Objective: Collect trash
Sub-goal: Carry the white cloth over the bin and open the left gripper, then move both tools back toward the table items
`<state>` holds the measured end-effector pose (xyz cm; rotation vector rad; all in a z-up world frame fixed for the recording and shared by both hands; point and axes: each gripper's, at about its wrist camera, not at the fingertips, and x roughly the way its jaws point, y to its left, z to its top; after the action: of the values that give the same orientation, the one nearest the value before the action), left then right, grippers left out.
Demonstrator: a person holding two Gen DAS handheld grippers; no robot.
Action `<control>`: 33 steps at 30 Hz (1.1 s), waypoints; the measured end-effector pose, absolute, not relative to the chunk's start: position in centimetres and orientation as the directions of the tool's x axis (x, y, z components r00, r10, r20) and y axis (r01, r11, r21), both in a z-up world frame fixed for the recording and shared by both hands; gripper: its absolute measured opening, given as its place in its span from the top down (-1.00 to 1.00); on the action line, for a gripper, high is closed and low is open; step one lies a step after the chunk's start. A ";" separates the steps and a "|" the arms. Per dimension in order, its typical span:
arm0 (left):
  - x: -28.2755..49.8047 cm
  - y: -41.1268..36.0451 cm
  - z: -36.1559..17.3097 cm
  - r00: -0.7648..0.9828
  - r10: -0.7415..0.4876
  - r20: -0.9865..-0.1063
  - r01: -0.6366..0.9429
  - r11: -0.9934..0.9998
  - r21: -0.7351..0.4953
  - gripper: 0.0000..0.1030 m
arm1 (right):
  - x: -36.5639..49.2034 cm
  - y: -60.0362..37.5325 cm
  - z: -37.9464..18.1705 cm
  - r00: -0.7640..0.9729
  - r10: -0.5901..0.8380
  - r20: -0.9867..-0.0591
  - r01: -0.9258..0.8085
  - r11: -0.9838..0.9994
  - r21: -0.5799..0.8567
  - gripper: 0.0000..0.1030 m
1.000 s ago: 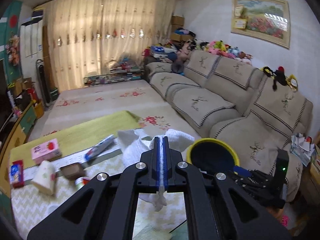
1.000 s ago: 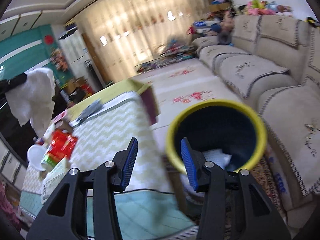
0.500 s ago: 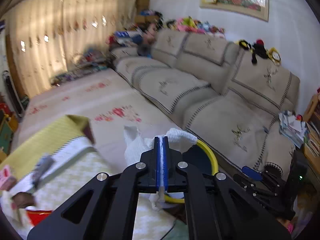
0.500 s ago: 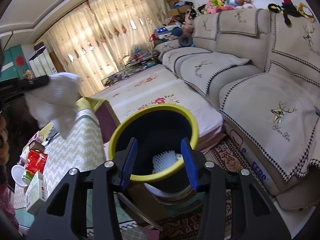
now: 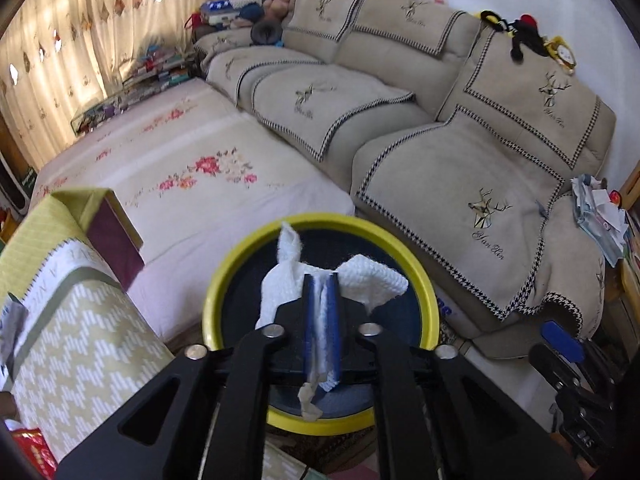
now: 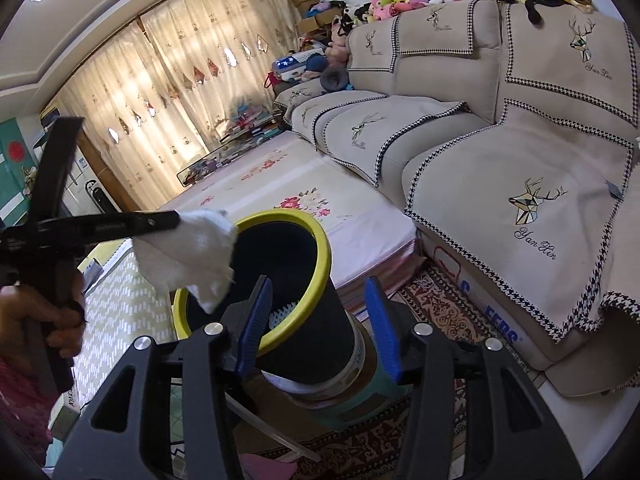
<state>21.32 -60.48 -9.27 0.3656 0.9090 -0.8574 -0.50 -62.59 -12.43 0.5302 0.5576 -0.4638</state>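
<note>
The left tongs point(image 5: 320, 292) are clamped nearly flat on a white tissue point(image 5: 372, 280), which puffs out past the blue pads and trails a thin strip below them. They hold it directly over the open mouth of the bin point(image 5: 420, 280), so that, as I judge it, a simple release would drop the tissue inside rather than on the rim. From the right wrist view the same tissue point(image 6: 188, 248) hangs just above the near-left part of the yellow rim point(image 6: 320, 236), so a small push further over the middle may be safer before letting go.

The right tongs point(image 6: 316, 308) stand wide open and hold nothing. They straddle the near side of the bin without touching it, probably waiting to steady it or to go for the next piece. Something pale already lies at the bottom of the bin point(image 6: 284, 314).

Left of the tongs sits the table point(image 5: 80, 340) with its patterned cloth. Beyond the bin lies a flowered mat point(image 5: 192, 184), and further off to the right the sofa point(image 5: 480, 160).
</note>
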 end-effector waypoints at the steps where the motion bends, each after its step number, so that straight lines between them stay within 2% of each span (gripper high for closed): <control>1: 21.4 -60.8 -9.8 0.320 -0.483 -0.815 0.775 0.629 -0.068 0.40 | -0.5 -62.5 -12.4 0.755 -0.264 -0.600 0.541 0.769 0.342 0.09; 3: 21.5 -60.6 -10.1 0.330 -0.474 -0.816 0.769 0.636 -0.058 -0.08 | -0.6 -62.5 -12.4 0.758 -0.262 -0.598 0.537 0.770 0.344 0.09; 4: 21.4 -60.2 -10.2 0.335 -0.474 -0.814 0.769 0.638 -0.055 -0.21 | -0.6 -62.4 -12.3 0.760 -0.260 -0.596 0.534 0.772 0.344 0.08; 6: 21.1 -59.5 -9.8 0.339 -0.475 -0.812 0.768 0.639 -0.053 -0.27 | -0.6 -62.3 -12.2 0.762 -0.259 -0.593 0.531 0.774 0.344 0.08; 11: 20.0 -55.4 -7.0 0.384 -0.502 -0.775 0.756 0.653 -0.049 -0.65 | -0.1 -61.4 -11.9 0.766 -0.249 -0.593 0.518 0.784 0.341 0.07; 13: 19.3 -52.8 -5.4 0.411 -0.514 -0.753 0.741 0.669 -0.052 -0.75 | 0.5 -60.6 -11.9 0.765 -0.235 -0.599 0.506 0.795 0.335 0.06; 17: 18.2 -46.4 -2.7 0.473 -0.531 -0.703 0.691 0.718 -0.077 -0.89 | 2.1 -58.7 -11.9 0.766 -0.201 -0.611 0.472 0.821 0.321 0.03; 21: 17.1 -38.3 -0.3 0.571 -0.516 -0.638 0.607 0.789 -0.095 -0.90 | 4.4 -55.5 -11.7 0.769 -0.142 -0.623 0.404 0.863 0.303 0.01; 27: 15.4 -23.6 2.0 0.753 -0.359 -0.552 0.369 0.924 -0.098 -0.90 | 8.8 -47.9 -11.0 0.777 -0.011 -0.630 0.226 0.939 0.261 0.01; 33: 13.4 -11.8 0.9 0.808 -0.195 -0.556 0.153 0.981 -0.122 -0.90 | 12.8 -38.9 -9.6 0.763 0.128 -0.634 0.024 0.974 0.225 0.01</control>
<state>13.35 -11.80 0.85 -0.0721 0.6022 -0.1864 12.80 -38.90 -9.62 0.2265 0.7020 0.0569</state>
